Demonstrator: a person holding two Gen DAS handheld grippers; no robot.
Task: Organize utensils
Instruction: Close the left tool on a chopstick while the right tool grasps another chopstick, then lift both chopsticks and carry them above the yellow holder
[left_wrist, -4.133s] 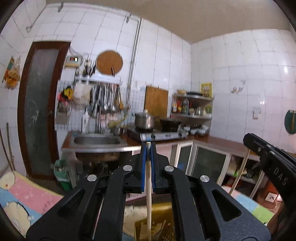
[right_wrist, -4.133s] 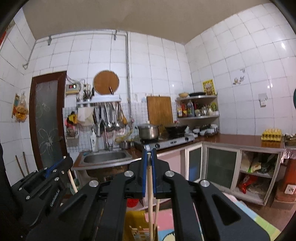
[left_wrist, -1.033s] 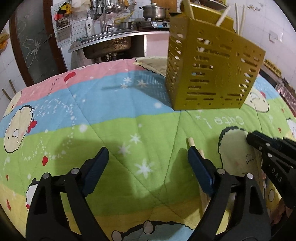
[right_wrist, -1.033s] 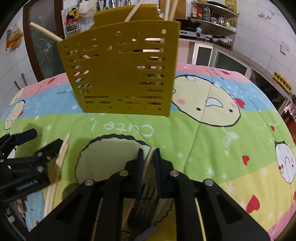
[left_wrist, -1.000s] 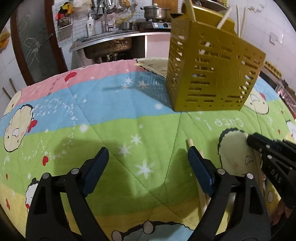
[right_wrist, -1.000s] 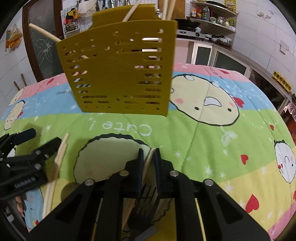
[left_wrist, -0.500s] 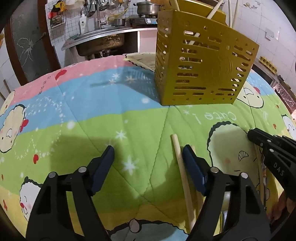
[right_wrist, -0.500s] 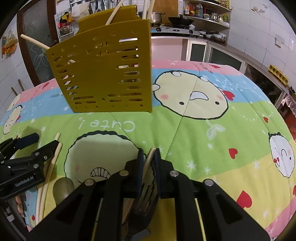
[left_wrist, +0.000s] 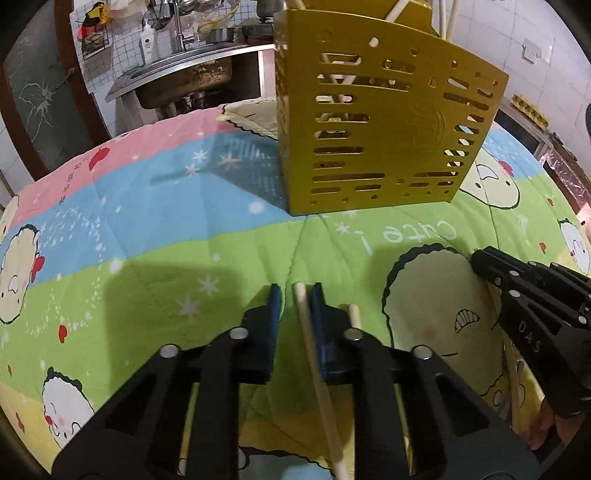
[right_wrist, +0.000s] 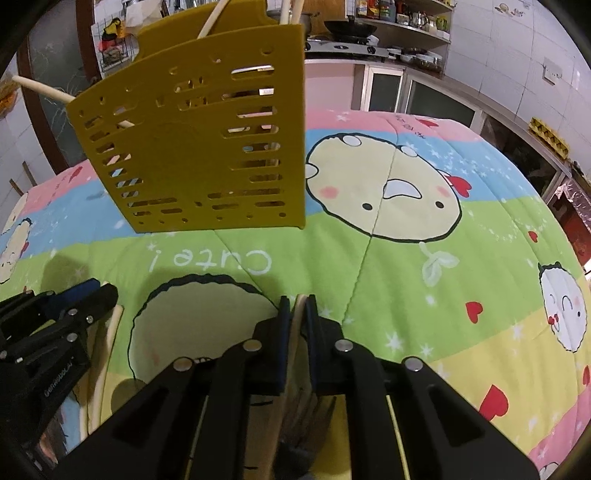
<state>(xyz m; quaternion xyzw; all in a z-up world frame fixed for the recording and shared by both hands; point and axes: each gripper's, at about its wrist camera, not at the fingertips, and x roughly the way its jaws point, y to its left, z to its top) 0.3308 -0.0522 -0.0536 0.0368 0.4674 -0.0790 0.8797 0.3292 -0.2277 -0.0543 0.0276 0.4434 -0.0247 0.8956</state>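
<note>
One chopstick (left_wrist: 314, 354) between narrowed jaws

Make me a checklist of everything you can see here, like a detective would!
Surface: cartoon quilt, striped pink, blue, green, yellow.
Job's things: yellow utensil holder upright with sticks inside; loose chopstick lying on the quilt.
Clutter: dark utensil under the right tool, unclear.
Grippers: left hand-held gripper nearly closed around a chopstick; right hand-held gripper shut on another chopstick.
Cables: nothing seen.
Surroundings: sink, stove, tiled walls.
</note>
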